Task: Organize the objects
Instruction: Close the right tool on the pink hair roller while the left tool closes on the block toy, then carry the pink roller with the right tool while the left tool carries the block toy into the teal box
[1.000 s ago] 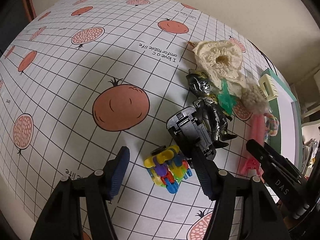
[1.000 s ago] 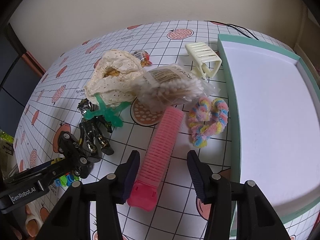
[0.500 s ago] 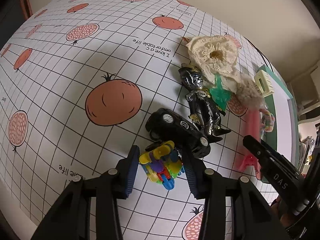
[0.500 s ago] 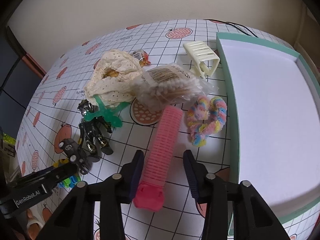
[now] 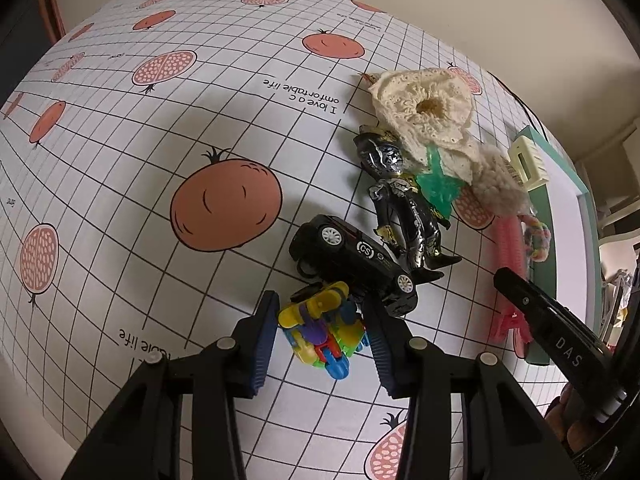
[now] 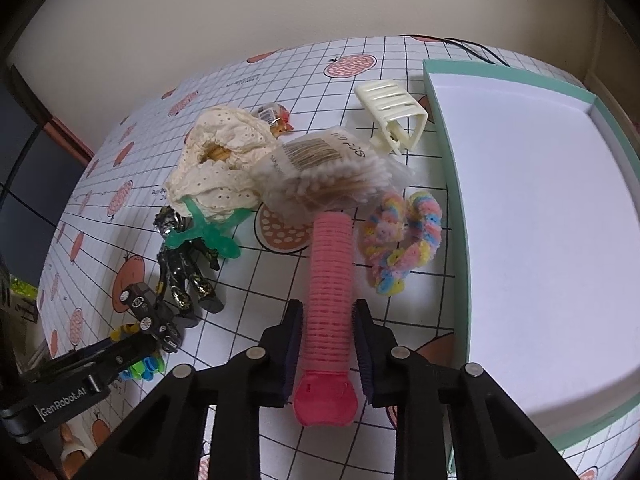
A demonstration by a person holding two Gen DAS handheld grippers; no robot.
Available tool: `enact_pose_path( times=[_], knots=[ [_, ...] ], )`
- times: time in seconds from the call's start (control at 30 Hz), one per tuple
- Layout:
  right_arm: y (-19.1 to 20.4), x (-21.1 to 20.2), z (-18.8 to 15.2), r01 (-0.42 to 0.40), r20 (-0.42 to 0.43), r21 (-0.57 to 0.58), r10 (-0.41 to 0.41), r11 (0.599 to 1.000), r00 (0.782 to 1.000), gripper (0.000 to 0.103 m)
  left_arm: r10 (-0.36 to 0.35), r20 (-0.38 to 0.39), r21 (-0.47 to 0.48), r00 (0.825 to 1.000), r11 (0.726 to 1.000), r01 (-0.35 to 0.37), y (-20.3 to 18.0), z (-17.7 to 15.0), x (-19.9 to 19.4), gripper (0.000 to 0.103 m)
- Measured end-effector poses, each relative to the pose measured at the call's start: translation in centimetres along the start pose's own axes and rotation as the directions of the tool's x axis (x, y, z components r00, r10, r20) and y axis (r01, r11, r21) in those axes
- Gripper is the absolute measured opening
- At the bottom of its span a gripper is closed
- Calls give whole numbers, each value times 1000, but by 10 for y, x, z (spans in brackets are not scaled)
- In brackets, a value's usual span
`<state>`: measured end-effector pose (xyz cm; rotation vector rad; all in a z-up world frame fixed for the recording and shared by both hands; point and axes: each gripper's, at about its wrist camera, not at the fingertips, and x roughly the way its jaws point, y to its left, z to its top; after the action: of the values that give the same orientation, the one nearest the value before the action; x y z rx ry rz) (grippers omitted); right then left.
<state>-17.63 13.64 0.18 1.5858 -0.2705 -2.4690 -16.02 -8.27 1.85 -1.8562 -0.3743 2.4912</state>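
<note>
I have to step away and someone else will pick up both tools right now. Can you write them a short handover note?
Left tool: jaws close around the multicoloured block toy on the tablecloth, black toy car right behind it.
Right tool: jaws closed against the pink hair roller, not lifted.
Teal tray to the right holds nothing visible.
Still on the cloth: black figure, cream lace scrunchie, cotton swab bag, cream claw clip, rainbow scrunchie.
Nothing sorted yet; everything remains.
</note>
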Motion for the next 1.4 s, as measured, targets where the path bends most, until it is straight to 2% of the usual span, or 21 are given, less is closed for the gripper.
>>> enact_pose_path(
  times=[0.3, 0.4, 0.5, 0.67, 0.83, 1.0, 1.2, 1.4],
  knots=[
    [-17, -26, 7, -62, 17, 31, 61, 998, 998, 26, 14, 5, 11, 1000, 1000, -14, 0, -2, -5, 44],
    [-36, -39, 4, -76, 22, 41, 75, 996, 997, 26, -5, 6, 5, 1000, 1000, 5, -1, -3, -8, 44],
    [-53, -53, -4, -88, 25, 43, 87, 995, 996, 26, 5, 17, 9, 1000, 1000, -5, -1, -4, -13, 44],
    [-20, -51, 15, -113, 32, 31, 112, 993, 993, 26, 22, 34, -15, 999, 1000, -22, 1, -4, -20, 44],
    [-30, -56, 10, -149, 24, 52, 148, 988, 989, 26, 30, 47, -58, 998, 998, -27, -4, -6, -26, 44],
    [-39, -63, 7, -158, 30, 54, 156, 986, 987, 26, -10, 73, -81, 997, 997, 16, -11, 1, -32, 44],
    [-44, -87, 11, -213, 97, 59, 206, 975, 974, 26, -8, 101, -73, 995, 997, 15, -23, -4, -39, 44],
    [-48, -120, 15, -215, 245, 47, 198, 975, 949, 26, -3, 186, -75, 983, 997, 17, -28, -3, -60, 44]
  ],
)
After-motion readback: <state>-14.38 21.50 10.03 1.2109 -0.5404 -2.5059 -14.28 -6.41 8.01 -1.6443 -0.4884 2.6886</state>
